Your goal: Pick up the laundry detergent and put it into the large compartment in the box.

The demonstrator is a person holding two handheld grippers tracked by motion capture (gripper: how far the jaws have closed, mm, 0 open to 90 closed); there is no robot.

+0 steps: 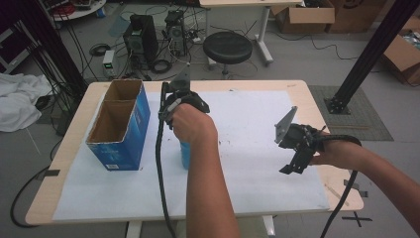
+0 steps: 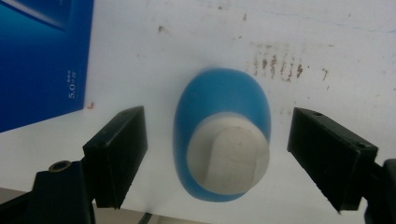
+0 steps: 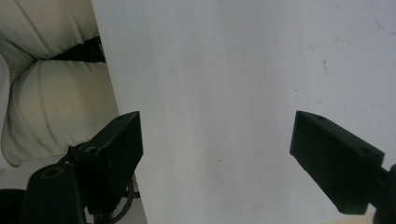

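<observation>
Standing near the table's left edge, the blue box [image 1: 121, 126] was open-topped, two compartments — nothing seen inside. Just right of it stood a blue bottle [image 2: 222, 133], white-capped, between the left gripper's [image 2: 215, 154] spread jaws, untouched. The right gripper [image 3: 217, 156] hung over bare white sheet [image 1: 247, 129] — jaws wide apart, nothing held.

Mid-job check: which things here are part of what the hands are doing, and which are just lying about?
In play:
left gripper, jaws open either side of the bottle
blue bottle with a white cap
blue cardboard box, open-topped, beside it (likely)

Lying about:
right gripper, open, idle
black stool
white cloth
</observation>
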